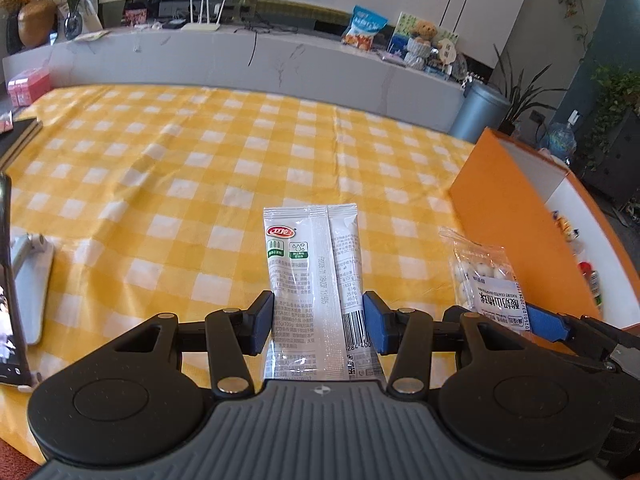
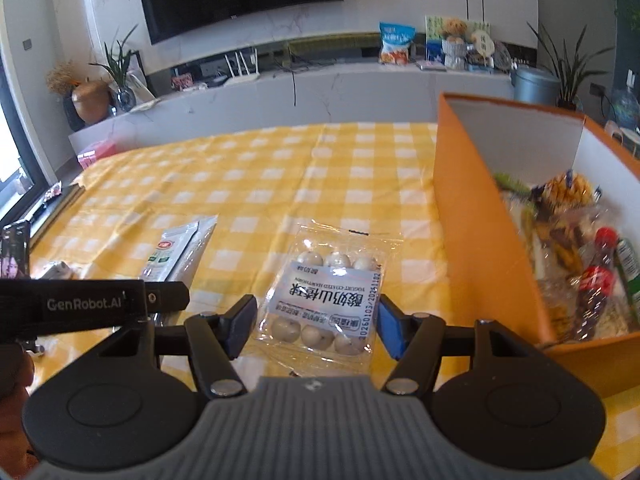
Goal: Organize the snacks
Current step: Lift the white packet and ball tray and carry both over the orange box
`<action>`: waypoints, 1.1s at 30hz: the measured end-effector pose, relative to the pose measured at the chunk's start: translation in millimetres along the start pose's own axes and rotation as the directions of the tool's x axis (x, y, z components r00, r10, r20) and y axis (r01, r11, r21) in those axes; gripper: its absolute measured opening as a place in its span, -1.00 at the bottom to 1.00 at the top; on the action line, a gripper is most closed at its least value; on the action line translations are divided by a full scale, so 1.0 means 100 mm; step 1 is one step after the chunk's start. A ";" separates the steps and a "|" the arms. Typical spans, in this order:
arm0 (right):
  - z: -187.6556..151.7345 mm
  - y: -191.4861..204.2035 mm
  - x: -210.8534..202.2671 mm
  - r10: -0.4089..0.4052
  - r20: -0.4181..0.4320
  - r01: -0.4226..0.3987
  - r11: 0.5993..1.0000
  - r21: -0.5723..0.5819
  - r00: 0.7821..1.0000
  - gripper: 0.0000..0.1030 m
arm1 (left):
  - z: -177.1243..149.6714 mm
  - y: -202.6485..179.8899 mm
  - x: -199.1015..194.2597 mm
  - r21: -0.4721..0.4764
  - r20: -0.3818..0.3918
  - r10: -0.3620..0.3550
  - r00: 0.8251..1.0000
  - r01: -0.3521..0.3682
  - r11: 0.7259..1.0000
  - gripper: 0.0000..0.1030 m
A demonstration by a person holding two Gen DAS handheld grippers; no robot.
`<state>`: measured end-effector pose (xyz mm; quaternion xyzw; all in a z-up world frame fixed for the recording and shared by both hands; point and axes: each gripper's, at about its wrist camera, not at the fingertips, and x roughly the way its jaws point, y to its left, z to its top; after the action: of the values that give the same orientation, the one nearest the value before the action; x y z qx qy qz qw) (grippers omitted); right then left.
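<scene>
A long white snack packet (image 1: 314, 280) lies on the yellow checked tablecloth (image 1: 180, 160). My left gripper (image 1: 318, 322) straddles its near half, blue pads right against its sides. A clear bag of white yogurt-coated hawthorn balls (image 2: 324, 300) lies between the pads of my right gripper (image 2: 316, 326), which stand just off its edges. The bag also shows in the left wrist view (image 1: 486, 280), and the white packet in the right wrist view (image 2: 180, 252). An orange box (image 2: 484, 240) with several snacks inside stands to the right.
A phone on a stand (image 1: 12, 292) is at the left edge of the table. Dark books (image 1: 18, 136) lie at the far left. A marble TV bench (image 1: 280, 56) with a router, plants and a snack bag runs behind the table.
</scene>
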<state>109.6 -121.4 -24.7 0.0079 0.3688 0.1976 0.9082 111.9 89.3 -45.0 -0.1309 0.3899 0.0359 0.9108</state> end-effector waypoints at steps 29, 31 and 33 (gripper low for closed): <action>0.57 -1.61 -0.97 -0.151 0.142 0.169 0.978 -0.126 0.978 0.21 | 0.73 -1.98 0.30 0.427 -0.062 -0.319 0.946 0.314 0.848 0.06; 0.64 -1.70 -0.93 -0.162 0.142 0.182 0.972 -0.149 0.977 0.22 | 0.77 -2.08 0.39 0.450 -0.085 -0.320 0.944 0.323 0.833 0.06; 0.70 -1.79 -0.87 -0.171 0.141 0.194 0.967 -0.167 0.975 0.22 | 0.82 -2.14 0.53 0.462 -0.118 -0.315 0.942 0.333 0.822 0.06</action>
<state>163.4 -309.4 55.8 -0.0959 0.2909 0.1448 0.9409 242.0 -96.8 15.4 0.0315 0.3752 -0.2185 0.9003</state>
